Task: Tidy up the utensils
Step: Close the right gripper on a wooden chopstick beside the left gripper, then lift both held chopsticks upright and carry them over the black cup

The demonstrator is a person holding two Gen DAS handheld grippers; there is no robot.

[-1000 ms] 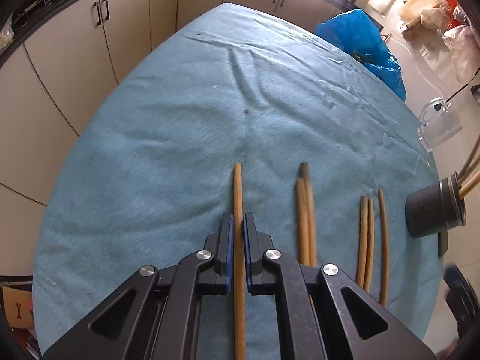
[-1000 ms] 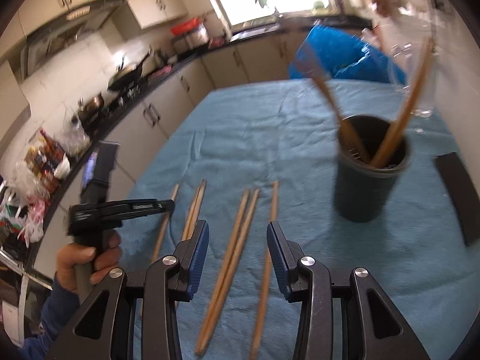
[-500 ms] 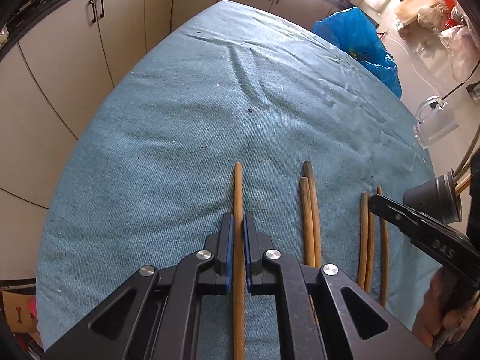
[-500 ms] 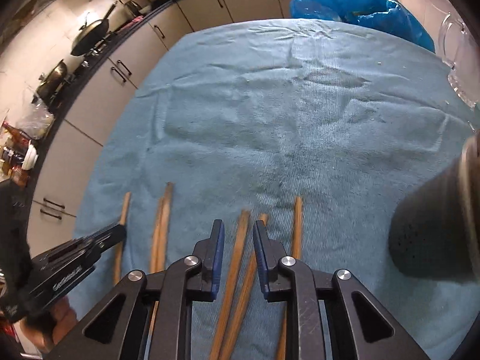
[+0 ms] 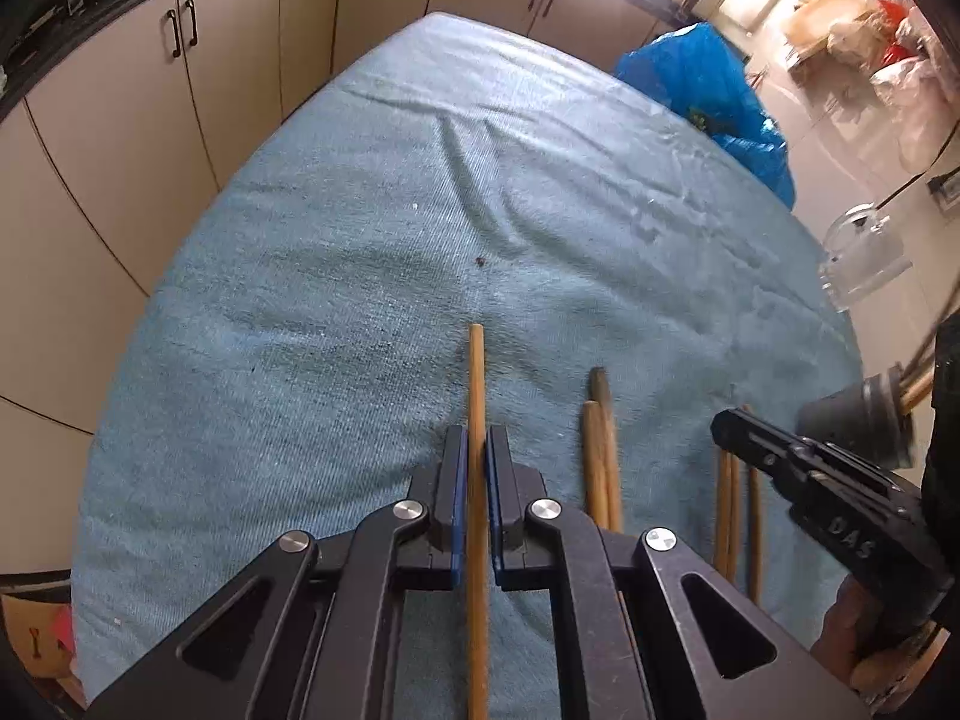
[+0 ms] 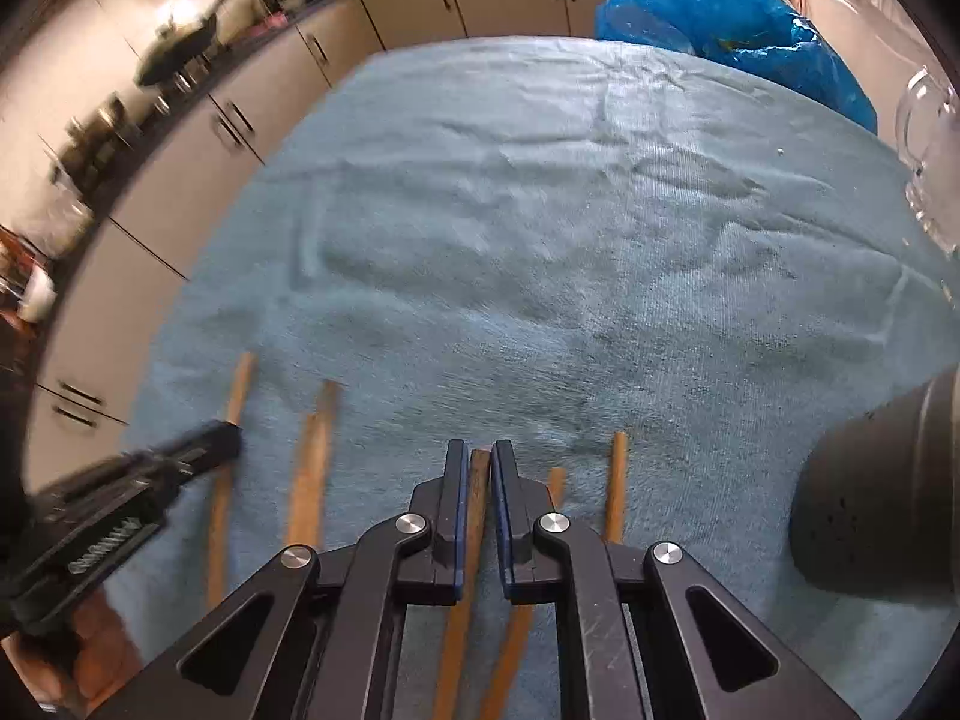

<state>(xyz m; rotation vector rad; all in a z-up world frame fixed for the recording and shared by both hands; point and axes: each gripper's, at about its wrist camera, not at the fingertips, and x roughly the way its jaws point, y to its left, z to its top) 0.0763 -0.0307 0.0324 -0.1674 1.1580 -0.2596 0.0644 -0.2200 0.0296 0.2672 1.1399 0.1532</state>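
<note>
Both hand-held grippers, left (image 5: 475,468) and right (image 6: 478,480), clamp chopsticks; lift yours level toward the holder (image 6: 882,504).

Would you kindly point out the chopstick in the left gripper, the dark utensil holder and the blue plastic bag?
chopstick (image 5: 476,396), left wrist view, on the bare shaft beyond the fingertips.
utensil holder (image 6: 870,504), right wrist view, on its dark side wall.
blue plastic bag (image 6: 720,6), right wrist view, on its crumpled middle.
</note>
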